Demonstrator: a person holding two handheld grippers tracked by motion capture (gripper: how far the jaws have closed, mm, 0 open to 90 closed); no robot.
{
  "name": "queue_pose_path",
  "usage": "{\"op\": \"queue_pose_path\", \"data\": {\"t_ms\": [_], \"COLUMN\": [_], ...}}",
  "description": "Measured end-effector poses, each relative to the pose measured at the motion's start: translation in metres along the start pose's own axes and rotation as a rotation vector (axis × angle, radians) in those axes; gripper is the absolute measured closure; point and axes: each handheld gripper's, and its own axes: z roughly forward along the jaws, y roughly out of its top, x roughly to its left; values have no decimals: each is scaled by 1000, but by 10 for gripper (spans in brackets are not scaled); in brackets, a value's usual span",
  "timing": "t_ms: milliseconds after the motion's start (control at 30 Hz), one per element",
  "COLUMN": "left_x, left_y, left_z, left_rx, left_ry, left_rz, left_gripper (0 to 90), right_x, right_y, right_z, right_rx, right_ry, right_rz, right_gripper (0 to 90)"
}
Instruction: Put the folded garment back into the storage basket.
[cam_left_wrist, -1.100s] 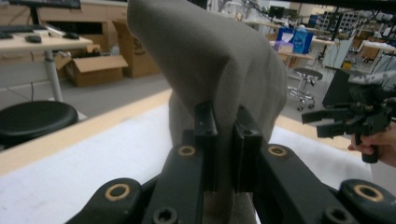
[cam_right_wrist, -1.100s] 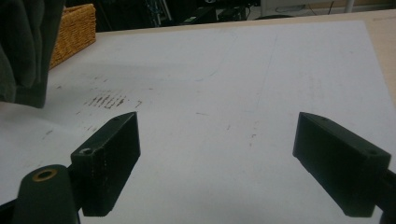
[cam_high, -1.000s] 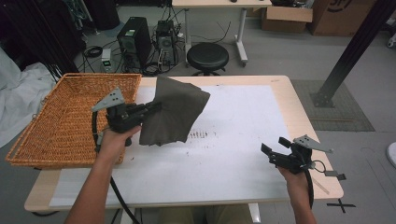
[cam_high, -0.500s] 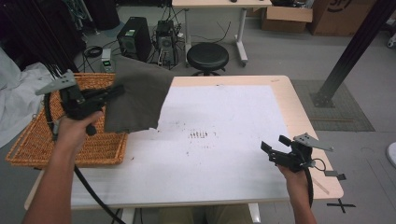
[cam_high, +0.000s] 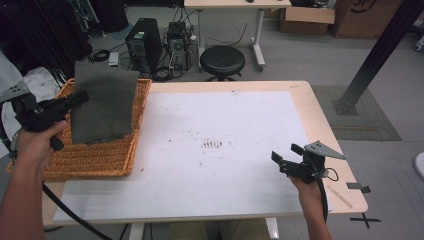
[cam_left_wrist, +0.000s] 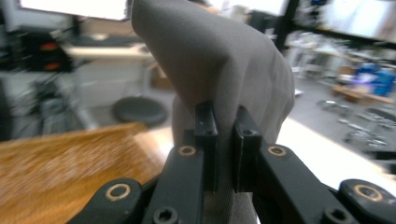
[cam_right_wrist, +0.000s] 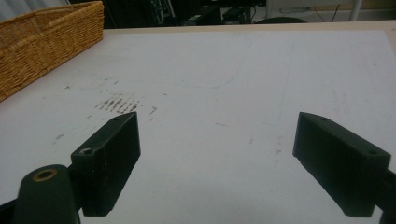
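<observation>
Over the wicker basket (cam_high: 100, 155) at the table's left edge, the left gripper (cam_high: 75, 97) holds a folded grey-green cloth (cam_high: 105, 107), its jaws pinched tight on one edge, so the cloth hangs above the basket's far half. The step in hand looks like carrying the cloth to the basket; next it likely needs lowering, then letting go. Near the table's right front, the right gripper (cam_high: 282, 157) hovers with jaws wide and nothing between them. Whether the cloth's lower hem touches the basket floor is hard to tell.
</observation>
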Motion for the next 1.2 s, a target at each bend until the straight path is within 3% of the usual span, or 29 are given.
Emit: {"op": "queue_pose_path", "data": {"t_ms": [67, 100, 167, 233, 300, 367, 500, 600, 767, 1000, 1200], "left_x": [11, 15, 20, 22, 21, 17, 3, -8, -30, -62, -91], "left_y": [-15, -20, -27, -32, -32, -31, -31, -32, -37, -39, -45], "left_z": [-2, -3, -5, -5, -6, -5, 3, 11, 27, 48, 67], "left_rx": [15, 23, 48, 64, 51, 49, 52, 44, 27, -23, -33], "left_ry": [148, 218, 296, 348, 364, 379, 391, 368, 297, 203, 139], "left_rz": [16, 11, -16, -36, -52, -41, -15, -14, 9, -3, 4], "left_gripper": [773, 613, 472, 397, 334, 291, 198, 161, 156, 156, 156], "right_x": [6, 10, 17, 23, 25, 25, 21, 19, 17, 13, 10], "right_y": [2, 3, 7, 10, 13, 14, 12, 10, 9, 14, 16], "right_z": [1, 0, -3, -5, -6, -5, -3, -1, 2, 5, 10], "right_rx": [2, -3, -19, -36, -46, -45, -44, -40, -40, -51, -54], "right_ry": [9, 17, 30, 41, 46, 44, 38, 37, 30, 29, 19], "right_rz": [-7, -14, -34, -47, -55, -52, -39, -35, -33, -29, -22], "right_gripper": [147, 147, 147, 147, 147, 147, 147, 147, 146, 144, 144]}}
